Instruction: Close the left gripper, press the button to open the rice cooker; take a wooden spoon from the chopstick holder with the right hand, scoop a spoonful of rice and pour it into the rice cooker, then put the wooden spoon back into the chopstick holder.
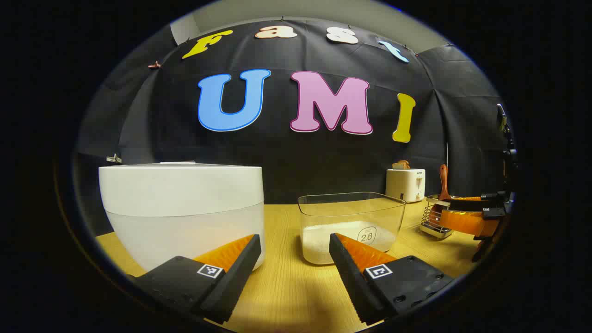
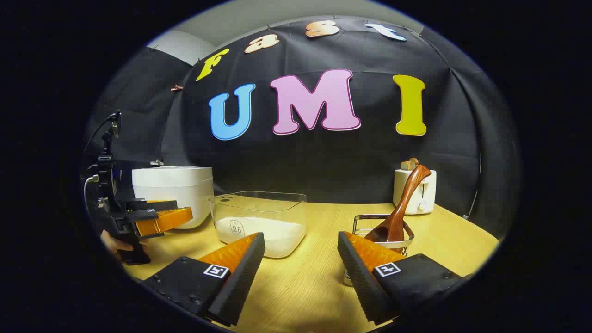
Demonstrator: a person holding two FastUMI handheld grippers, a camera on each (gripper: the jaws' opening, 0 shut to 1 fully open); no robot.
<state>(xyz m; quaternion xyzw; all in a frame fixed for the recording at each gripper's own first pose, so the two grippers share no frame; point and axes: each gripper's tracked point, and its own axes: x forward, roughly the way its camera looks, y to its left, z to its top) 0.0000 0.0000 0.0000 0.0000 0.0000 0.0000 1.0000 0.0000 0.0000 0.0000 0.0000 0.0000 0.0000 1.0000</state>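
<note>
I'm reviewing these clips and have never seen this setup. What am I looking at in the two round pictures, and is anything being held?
A person carries a hand-held gripper in each hand, and each has a camera looking forward along its two fingers. The left gripper view shows the left hand-held gripper open in front of a closed white rice cooker and a clear container of rice. The right gripper view shows the right hand-held gripper open, facing a wire chopstick holder with a wooden spoon standing in it. All of these sit on a wooden table, with a white toaster at the back. Each view also catches the other gripper off to the side. Nothing is held.
</note>
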